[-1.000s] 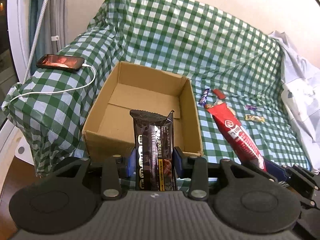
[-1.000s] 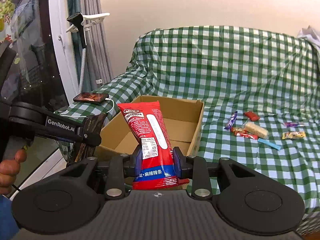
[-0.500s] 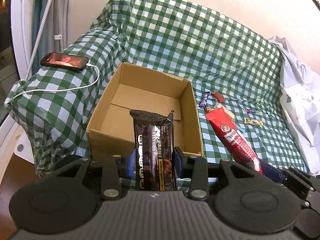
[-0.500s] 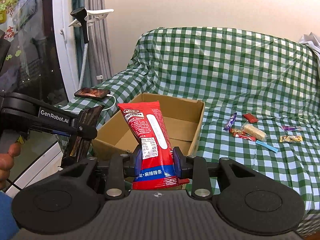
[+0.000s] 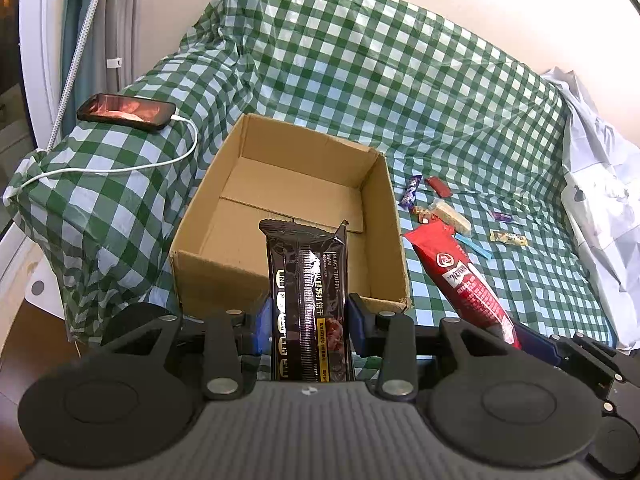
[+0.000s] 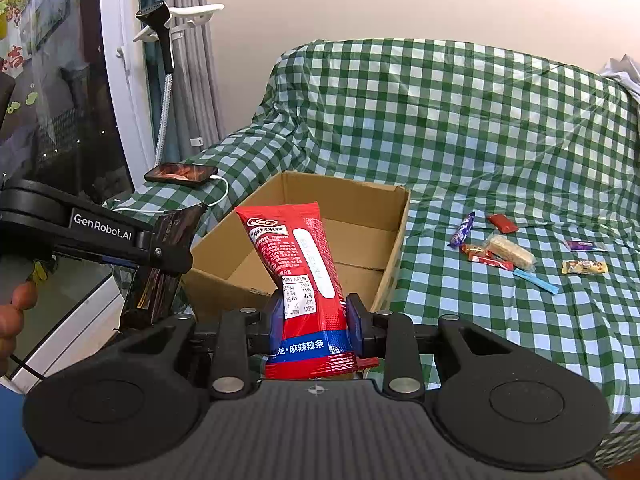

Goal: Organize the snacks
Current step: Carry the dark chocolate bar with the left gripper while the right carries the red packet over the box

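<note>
Currently, you hold one snack in each gripper, both short of the cardboard box, which sits empty and open-topped on the checked sofa cover, against the armrest at the sofa's left end. The left gripper pinches the black snack pack across its lower half, so the pack stands upright with its top seam over the box's near wall; this grip keeps the long pack from folding and leaves its free end leading toward the opening. The right gripper pinches the red snack pack near its lower, blue-banded end, and the pack leans left toward the box's near right corner. In my judgement, both packs are staged for release into the box: advance each gripper over the near wall before you spread its jaws, otherwise the pack is likely to drop on the rim or on the seat in front. Several small wrapped snacks lie loose on the seat to the right of the box, well apart from both grippers. A phone with its charging cable rests on the armrest; keep the left gripper away from it.
</note>
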Available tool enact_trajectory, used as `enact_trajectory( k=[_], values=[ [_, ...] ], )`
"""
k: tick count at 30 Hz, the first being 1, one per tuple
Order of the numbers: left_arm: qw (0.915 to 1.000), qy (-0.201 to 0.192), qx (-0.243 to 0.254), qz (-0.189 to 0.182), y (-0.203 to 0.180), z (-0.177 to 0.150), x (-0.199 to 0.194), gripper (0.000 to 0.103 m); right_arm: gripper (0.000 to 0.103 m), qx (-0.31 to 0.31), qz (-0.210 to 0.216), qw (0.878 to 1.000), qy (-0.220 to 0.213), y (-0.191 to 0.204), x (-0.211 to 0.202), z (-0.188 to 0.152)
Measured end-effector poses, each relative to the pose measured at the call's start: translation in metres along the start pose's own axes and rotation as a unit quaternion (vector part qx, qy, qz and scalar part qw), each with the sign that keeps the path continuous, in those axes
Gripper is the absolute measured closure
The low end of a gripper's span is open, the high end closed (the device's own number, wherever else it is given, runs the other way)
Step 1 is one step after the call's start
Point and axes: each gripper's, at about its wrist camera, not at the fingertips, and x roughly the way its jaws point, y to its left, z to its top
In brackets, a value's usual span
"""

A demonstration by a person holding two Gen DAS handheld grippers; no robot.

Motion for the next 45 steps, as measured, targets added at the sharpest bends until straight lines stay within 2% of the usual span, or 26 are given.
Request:
enact_trajectory(
  k=[27, 45],
  values=[
    [0.9981, 0.058, -0.022, -0.001, 0.018, 0.006, 0.052, 0.060, 0.070, 0.005, -0.005, 0.998, 0.064, -0.007, 0.046, -0.001],
    [0.9980, 0.051, -0.033, 0.015, 0.033, 0.042, 0.078, 0.060, 0.070, 0.012, -0.016, 0.997, 0.075, -0.010, 0.078, 0.019]
  ],
)
